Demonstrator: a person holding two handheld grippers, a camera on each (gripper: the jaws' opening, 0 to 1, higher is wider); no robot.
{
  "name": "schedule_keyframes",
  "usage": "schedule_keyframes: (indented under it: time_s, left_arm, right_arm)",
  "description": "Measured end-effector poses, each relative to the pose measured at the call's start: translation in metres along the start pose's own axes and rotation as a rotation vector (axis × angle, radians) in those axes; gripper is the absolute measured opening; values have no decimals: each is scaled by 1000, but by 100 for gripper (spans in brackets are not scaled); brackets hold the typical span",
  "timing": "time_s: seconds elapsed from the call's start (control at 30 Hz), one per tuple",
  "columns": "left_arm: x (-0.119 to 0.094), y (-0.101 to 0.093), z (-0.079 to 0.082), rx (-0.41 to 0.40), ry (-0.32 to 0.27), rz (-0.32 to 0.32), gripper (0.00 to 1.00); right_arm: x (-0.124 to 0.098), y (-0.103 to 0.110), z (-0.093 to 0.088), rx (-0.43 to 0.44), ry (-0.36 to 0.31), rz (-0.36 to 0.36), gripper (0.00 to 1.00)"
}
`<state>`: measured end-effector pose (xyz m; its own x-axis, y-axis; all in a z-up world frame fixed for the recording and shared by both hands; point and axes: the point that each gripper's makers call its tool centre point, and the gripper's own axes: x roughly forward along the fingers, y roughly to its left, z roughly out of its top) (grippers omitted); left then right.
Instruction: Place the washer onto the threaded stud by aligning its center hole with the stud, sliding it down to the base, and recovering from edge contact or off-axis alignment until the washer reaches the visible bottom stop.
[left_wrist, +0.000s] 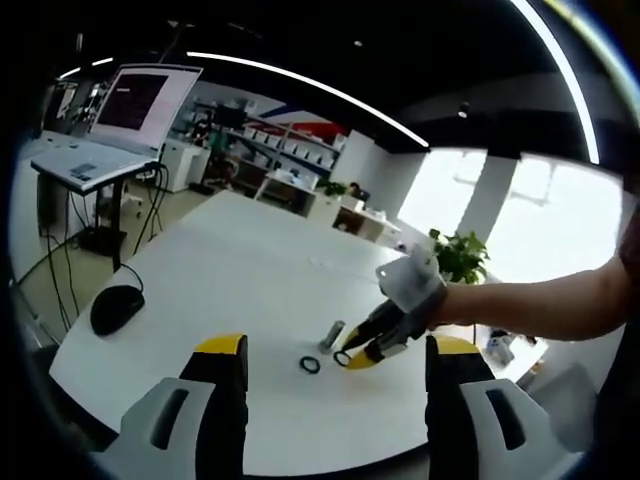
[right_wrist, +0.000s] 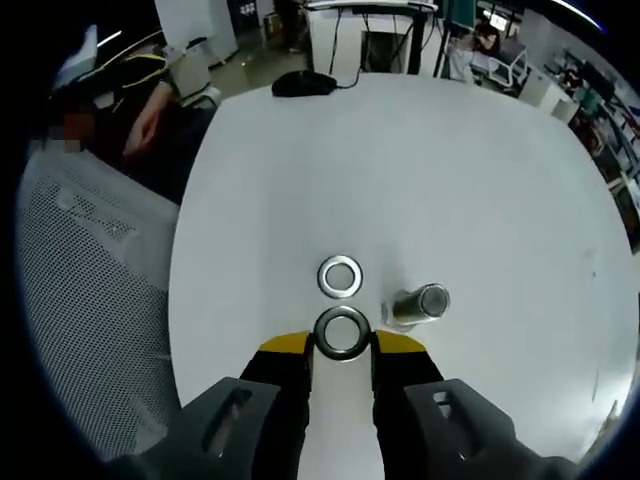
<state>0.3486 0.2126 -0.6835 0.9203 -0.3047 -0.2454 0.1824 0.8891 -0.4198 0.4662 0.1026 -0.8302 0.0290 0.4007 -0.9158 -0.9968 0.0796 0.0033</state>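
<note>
While our right gripper (right_wrist: 341, 345) has its yellow-tipped fingers (right_wrist: 285, 345) clamped on one washer (right_wrist: 341, 333) at lower centre, we should lift it, level it, and centre its hole over the stud (right_wrist: 418, 304) just to its right. A second washer (right_wrist: 340, 276) lies beyond on the worktop (right_wrist: 400, 150). Our left gripper (left_wrist: 335, 352) waits with fingers (left_wrist: 222, 348) apart.

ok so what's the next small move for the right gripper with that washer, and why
Probably lift and carry it sideways over the upright metal threaded stud. The right gripper pinches a flat silver ring washer between its yellow-tipped jaws, low near the white table, beside the stud rather than above it. A second silver washer lies loose on the table.
</note>
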Motion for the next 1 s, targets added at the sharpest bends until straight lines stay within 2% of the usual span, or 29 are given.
schedule_keyframes:
  time_s: [0.33, 0.53, 0.8, 1.0]
  left_arm:
    - [0, 0, 0, 3, 3, 1, 71]
    - [0, 0, 1, -2, -3, -1, 71]
    - [0, -1, 0, -2, 0, -2, 71]
    - [0, -2, 0, 6, 1, -9, 71]
  right_arm:
    - [-30, -12, 13, -7, -9, -30, 23]
    - [-39, -23, 21, -18, -15, -62, 23]
    - [-34, -38, 27, -23, -10, -90, 23]
    - [-27, -39, 28, -32, 5, -83, 23]
